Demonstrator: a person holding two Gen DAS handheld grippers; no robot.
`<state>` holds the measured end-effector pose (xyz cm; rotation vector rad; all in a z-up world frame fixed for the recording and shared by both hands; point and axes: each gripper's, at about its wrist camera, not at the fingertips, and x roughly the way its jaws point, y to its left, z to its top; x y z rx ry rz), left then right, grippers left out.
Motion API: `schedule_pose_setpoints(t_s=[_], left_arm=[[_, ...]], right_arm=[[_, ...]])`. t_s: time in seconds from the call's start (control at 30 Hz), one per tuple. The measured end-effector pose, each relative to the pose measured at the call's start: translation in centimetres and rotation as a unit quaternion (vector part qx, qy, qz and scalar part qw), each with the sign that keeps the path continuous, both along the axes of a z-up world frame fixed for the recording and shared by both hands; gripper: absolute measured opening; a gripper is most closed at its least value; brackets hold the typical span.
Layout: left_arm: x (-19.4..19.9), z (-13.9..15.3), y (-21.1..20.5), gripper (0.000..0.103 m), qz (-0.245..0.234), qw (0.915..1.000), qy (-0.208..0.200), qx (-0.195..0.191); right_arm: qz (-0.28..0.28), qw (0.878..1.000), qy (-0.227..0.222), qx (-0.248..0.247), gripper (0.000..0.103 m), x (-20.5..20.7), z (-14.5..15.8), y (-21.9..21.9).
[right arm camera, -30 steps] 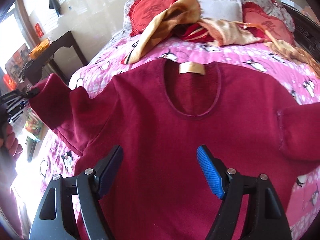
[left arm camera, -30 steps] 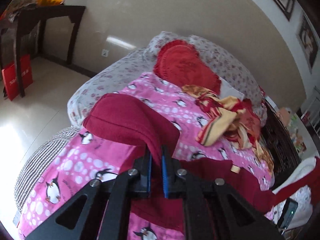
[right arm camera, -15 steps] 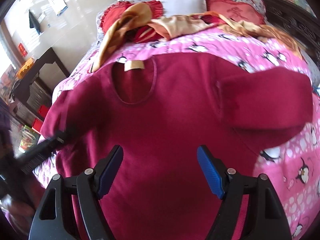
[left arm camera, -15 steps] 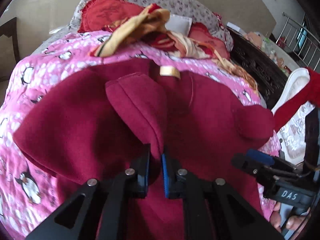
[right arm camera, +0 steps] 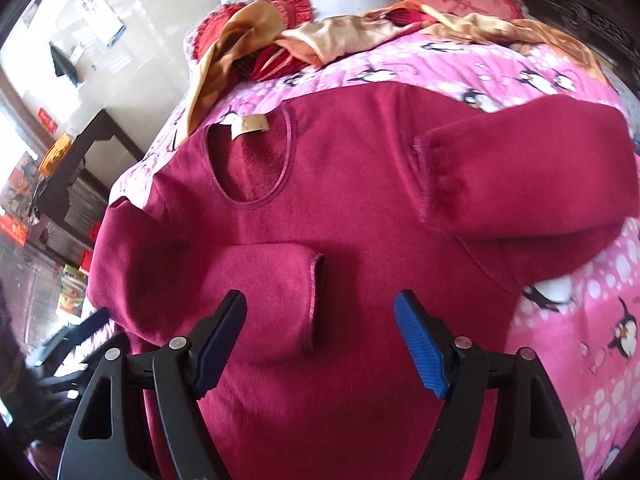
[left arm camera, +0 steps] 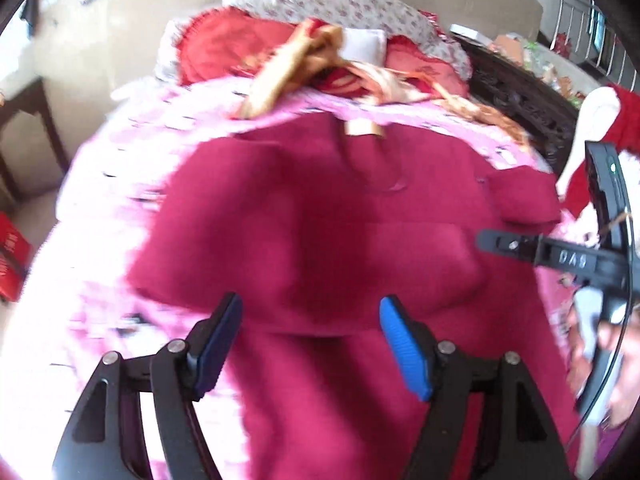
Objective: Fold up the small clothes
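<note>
While both pairs of fingers are being held apart and empty, a fleecy crimson sweater [right arm camera: 360,208] is being kept flat at frame centre on the penguin-print bed [right arm camera: 580,320], its neckline pointing toward the upper left.

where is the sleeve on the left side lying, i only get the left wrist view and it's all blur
Observer: In the right wrist view, that sleeve is folded across the chest of the sweater. Its cuff ends near the middle, below the neck opening.
Operator: and the other sleeve
Observer: The other sleeve is not folded. It sticks out sideways, with its end over the pink blanket.
Operator: right jaws holding anything
Observer: No. The right gripper is open over the sweater's lower front, with nothing between its jaws.
</note>
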<state>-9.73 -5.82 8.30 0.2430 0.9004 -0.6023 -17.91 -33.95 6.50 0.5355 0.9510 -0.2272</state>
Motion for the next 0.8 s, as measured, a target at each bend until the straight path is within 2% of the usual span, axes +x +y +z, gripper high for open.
schedule_pose_setpoints(t_s=[0.1,0.13,0.17,0.2,0.23,0.27,0.3,0.33,0.4,0.47,0.6,0.73,0.8], left_arm=[[0.8,-1.0,1.7,0.075,0.03,0.9989,-0.013,0.034],[1.3,-1.5,2.0,0.075,0.04,0.9984,-0.003,0.04],[1.7,-2.1,2.5,0.075,0.052,0.9977,0.012,0.042],[2.0,-2.7,3.0,0.075,0.063,0.9969,0.025,0.041],[2.2,-3.1,3.4,0.075,0.071,0.9962,0.034,0.039],[2.4,-3.5,3.7,0.075,0.078,0.9954,0.04,0.037],[2.6,-3.9,3.8,0.075,0.082,0.9949,0.044,0.036],[2.7,-4.0,3.9,0.075,0.084,0.9947,0.048,0.034],[2.9,-4.2,4.1,0.075,0.089,0.9942,0.053,0.03],[3.0,-4.3,4.3,0.075,0.091,0.9941,0.052,0.028],[3.6,-4.4,4.5,0.075,0.1,0.9933,0.052,0.023],[4.0,-4.7,4.7,0.075,0.11,0.9918,0.063,0.02],[4.4,-4.8,4.7,0.075,0.113,0.9911,0.069,0.017]], right_arm=[[0.027,0.999,0.012,-0.021,0.069,1.8,-1.0,0.8],[0.032,0.999,0.016,-0.029,0.062,2.3,-1.3,1.0],[0.039,0.998,0.025,-0.039,0.048,3.1,-1.8,1.3],[0.045,0.998,0.029,-0.043,0.039,3.5,-2.2,1.5],[0.054,0.997,0.029,-0.046,0.023,3.9,-2.5,1.8],[0.062,0.996,0.026,-0.057,0.014,4.2,-2.8,2.1],[0.07,0.995,0.023,-0.073,0.01,4.4,-2.8,2.6],[0.076,0.994,0.019,-0.081,0.0,4.5,-2.8,2.7],[0.084,0.992,0.012,-0.09,0.0,4.3,-1.9,2.9],[0.081,0.991,-0.014,-0.107,0.0,3.7,0.1,2.4],[0.028,0.986,-0.046,-0.158,0.0,2.4,4.2,-0.3],[-0.033,0.98,-0.024,-0.196,0.0,2.1,4.8,-3.7],[-0.056,0.972,0.017,-0.226,0.002,2.8,3.3,-5.3]])
